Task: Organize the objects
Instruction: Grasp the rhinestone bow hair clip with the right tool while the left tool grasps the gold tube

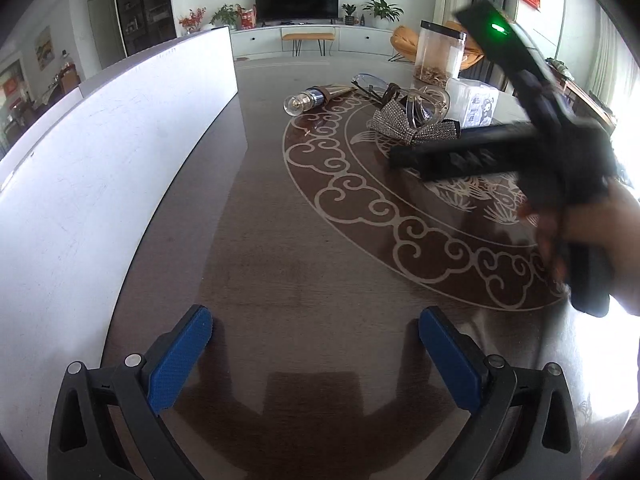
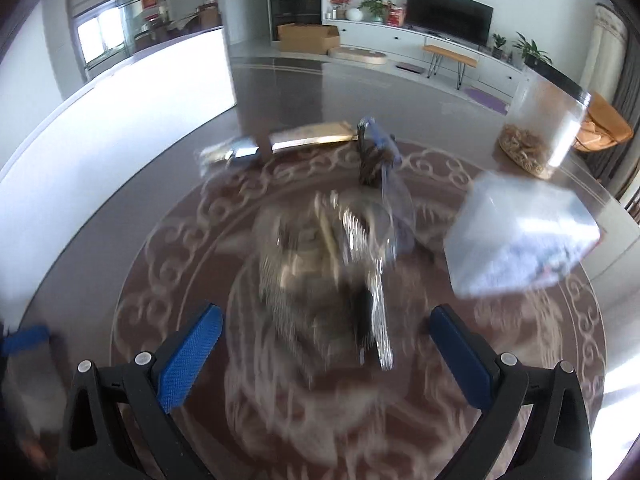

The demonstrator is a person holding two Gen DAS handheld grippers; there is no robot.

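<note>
A pile of small things lies on the dark patterned table: a rhinestone bow, clear-framed glasses, safety glasses and a bottle stopper with a glass bulb. My left gripper is open and empty, low over bare table near the front. My right gripper is open and empty, just short of the blurred bow and glasses. The right gripper's black body crosses the left wrist view at the right.
A long white box runs along the table's left side. A clear jar with a black lid and a clear plastic box stand at the back right. The right wrist view is blurred by motion.
</note>
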